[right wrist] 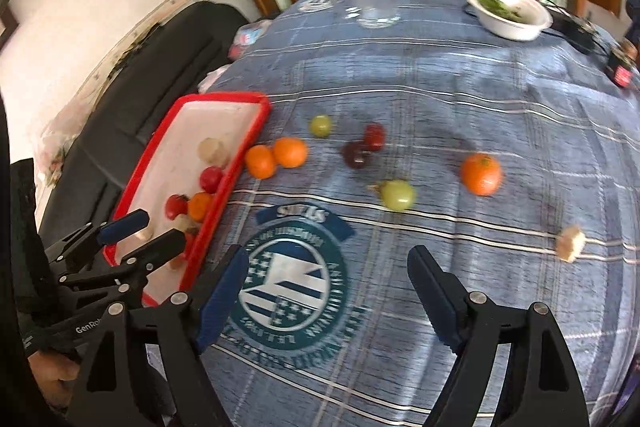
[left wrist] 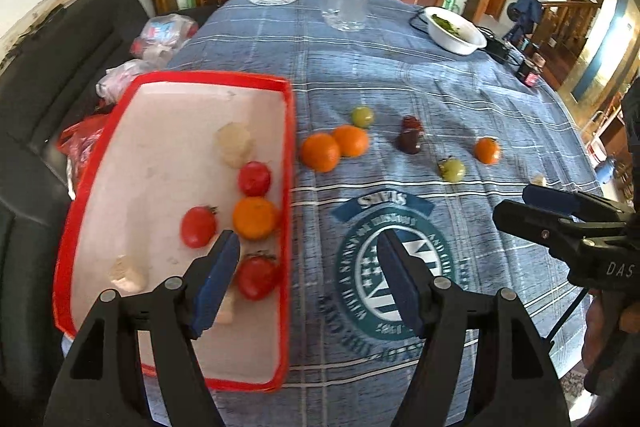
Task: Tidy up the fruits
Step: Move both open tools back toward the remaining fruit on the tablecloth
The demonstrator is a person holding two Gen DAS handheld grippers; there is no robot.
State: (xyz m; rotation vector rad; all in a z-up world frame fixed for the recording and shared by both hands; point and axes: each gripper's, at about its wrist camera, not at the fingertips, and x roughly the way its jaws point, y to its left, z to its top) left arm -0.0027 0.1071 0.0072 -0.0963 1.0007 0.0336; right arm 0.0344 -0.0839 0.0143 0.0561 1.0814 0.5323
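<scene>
Blue checked cloth (right wrist: pixel 460 99) bears loose fruit at twelve o'clock. Both the left gripper (left wrist: pixel 310 255) and the right gripper (right wrist: pixel 328 267) are spread, empty; the nearest green fruit (right wrist: pixel 397 195) should be straddled squarely before being carried to the red tray (right wrist: pixel 224 183).

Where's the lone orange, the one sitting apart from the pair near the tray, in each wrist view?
Left wrist: the lone orange lies right of centre, just beyond the nearer green fruit.
Right wrist: the lone orange lies right of centre, right of that green fruit.
Shared landmark: the round green crest printed on the tablecloth, nearer the camera than the orange in both.
</scene>
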